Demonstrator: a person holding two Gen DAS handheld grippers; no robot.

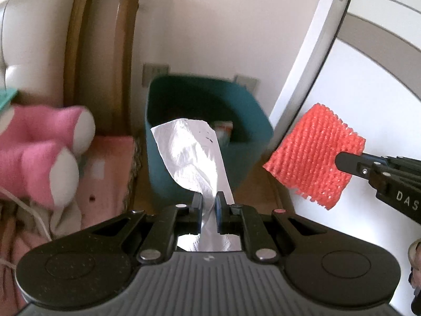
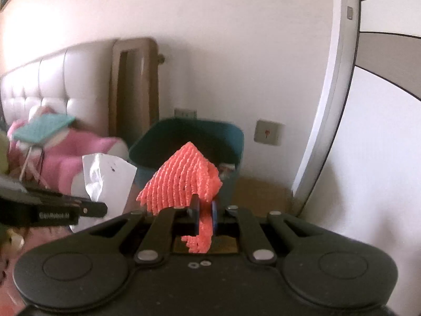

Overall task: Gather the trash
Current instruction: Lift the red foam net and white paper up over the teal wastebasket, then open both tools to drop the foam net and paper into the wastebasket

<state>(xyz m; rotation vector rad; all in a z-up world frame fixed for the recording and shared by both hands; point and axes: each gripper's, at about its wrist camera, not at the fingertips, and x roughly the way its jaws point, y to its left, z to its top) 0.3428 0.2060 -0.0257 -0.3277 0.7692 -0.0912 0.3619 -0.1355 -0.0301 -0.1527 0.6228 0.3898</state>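
Left gripper: matte black linkage arms, silver rivets, blue finger pads, grey ribbed housing behind. Right gripper: same black build, white lettering on side.

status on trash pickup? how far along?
Done: the teal bin already holds some scrap. In hand: the left tool is shut on a white tissue, and the right tool is shut on a piece of orange foam netting; both are short of the bin. Left: carry both over the bin and release. No other trash can be made out.
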